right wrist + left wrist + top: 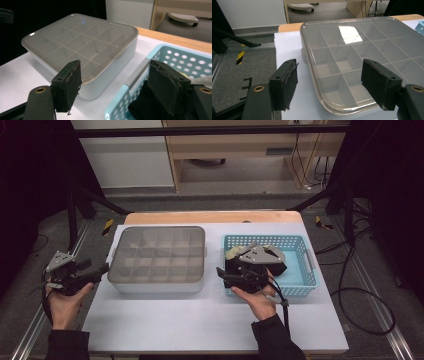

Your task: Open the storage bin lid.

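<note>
My left tool hangs just off the left edge of the tabletop, its two black jaws spread wide with nothing between them. Their pads are a rough, dark foam, frayed along the edges. My right tool sits at the near left corner of the basket, its jaws just as wide apart and holding nothing; the left jaw is over the tabletop, the right one over the basket.

The basket is pale blue plastic, rectangular, with walls pierced by rows of small round holes and a grey handle on its left side. Inside it lies something soft and black, and something pale yellow shows at the far left corner; I cannot tell what either is.

Just left of the basket, well apart from it, stands the storage box: a shallow white plastic tub with rounded corners under a smoky, see-through lid that catches a bright reflection. Through the lid I see a grid of thin dividers making square compartments.

The tabletop is smooth and white, with a strip of light wood along its far edge. Beyond it are grey floor, black frame bars, loose cables and a pale wooden cabinet.
</note>
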Demonstrator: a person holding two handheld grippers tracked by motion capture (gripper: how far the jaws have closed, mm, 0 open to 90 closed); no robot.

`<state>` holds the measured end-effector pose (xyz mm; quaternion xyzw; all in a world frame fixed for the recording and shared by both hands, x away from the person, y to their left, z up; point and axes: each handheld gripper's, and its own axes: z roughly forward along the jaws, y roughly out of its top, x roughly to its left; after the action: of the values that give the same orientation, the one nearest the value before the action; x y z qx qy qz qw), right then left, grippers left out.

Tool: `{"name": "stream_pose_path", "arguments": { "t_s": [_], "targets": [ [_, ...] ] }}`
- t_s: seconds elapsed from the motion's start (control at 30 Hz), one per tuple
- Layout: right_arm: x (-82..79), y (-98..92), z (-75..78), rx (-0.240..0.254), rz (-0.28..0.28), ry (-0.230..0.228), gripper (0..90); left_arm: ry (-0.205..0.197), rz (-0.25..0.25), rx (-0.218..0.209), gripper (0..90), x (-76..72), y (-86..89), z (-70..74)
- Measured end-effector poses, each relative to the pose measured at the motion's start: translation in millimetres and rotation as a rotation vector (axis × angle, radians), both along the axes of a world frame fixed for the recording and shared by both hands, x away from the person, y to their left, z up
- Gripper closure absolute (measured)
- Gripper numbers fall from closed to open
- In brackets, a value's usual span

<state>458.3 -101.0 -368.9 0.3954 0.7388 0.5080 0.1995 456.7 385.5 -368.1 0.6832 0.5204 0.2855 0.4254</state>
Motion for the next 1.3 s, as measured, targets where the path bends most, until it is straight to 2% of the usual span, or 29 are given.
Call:
{"name": "stream_pose_path", "arguments": {
  "t_s": [0.27, 0.37, 0.57, 0.63, 0.93, 1.1, 1.3],
  "targets": [
    [14.6, 24.2, -0.4, -0.002, 0.023, 0.027, 27.9, 0.027, 0.022, -0.005, 28.6, 16.2, 12.5, -2.9],
    [21.3, 32.8, -1.1, 0.003, 0.03, 0.04, 28.1, 0.037, 0.016, -0.007, 28.9, 23.0, 14.3, -4.4],
    [36.8, 42.7, -1.1, 0.0, 0.009, 0.058, 28.3, 0.056, 0.007, 0.007, 29.7, 36.5, 13.1, -6.8],
    [44.9, 45.9, -2.6, 0.015, -0.007, 0.07, 28.9, 0.062, 0.004, 0.011, 30.2, 41.7, 12.4, -8.2],
    [68.8, 51.9, -12.5, -0.016, -0.04, 0.117, 32.0, 0.106, -0.009, 0.029, 32.1, 63.3, 8.5, -18.5],
    [77.8, 58.8, -16.0, -0.008, -0.033, 0.137, 34.4, 0.124, -0.015, 0.028, 33.5, 73.2, 8.2, -25.4],
    [87.6, 68.9, -20.7, -0.023, -0.046, 0.152, 35.7, 0.142, -0.014, 0.014, 35.8, 83.5, 8.1, -31.2]
  ]
}}
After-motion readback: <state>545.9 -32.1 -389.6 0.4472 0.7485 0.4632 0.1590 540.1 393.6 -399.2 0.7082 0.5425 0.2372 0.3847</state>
